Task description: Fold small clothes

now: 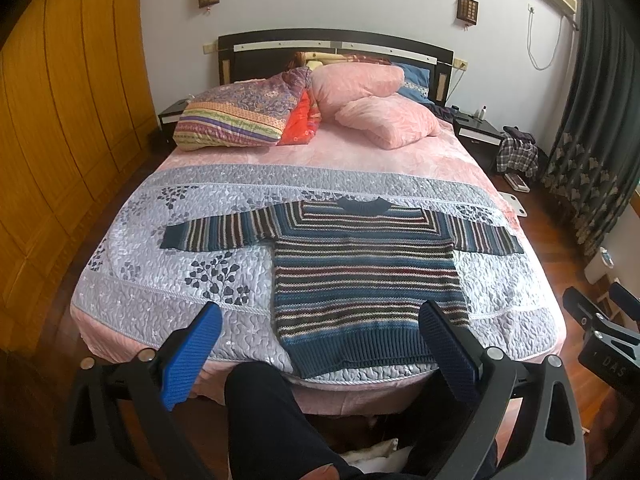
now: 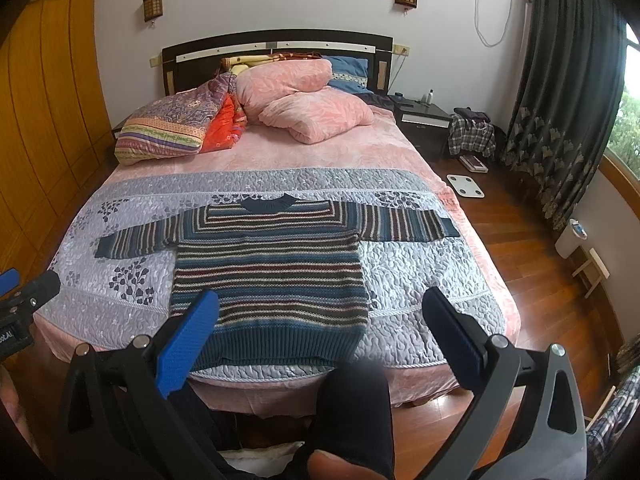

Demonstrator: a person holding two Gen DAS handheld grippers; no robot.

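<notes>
We see a striped knit sweater (image 1: 364,276) spread flat, front up, on the grey quilted cover of the bed (image 1: 132,288). Its ribbed hem lies along the foot edge of the bed, its collar points toward the headboard, and both sleeves stretch straight out toward the bed's side edges.

We judge the sweater soft and limp, of middling weight for a garment, with a coarse knit that should not slip between textured pads. It will sag and stretch wherever it hangs unsupported, so we would lift it as little as possible. The firmer ribbed parts look like the best holds: a sleeve cuff to bring each sleeve across the chest, then the two hem corners to carry the bottom up toward the collar.

Our left gripper (image 1: 320,312) stands with its jaws wide apart and holds nothing; it hovers off the foot edge of the bed, well short of the cloth. Our right gripper (image 2: 320,300) is likewise spread wide and empty, above the foot edge. Neither touches the sweater, which lies ahead of both.
</notes>
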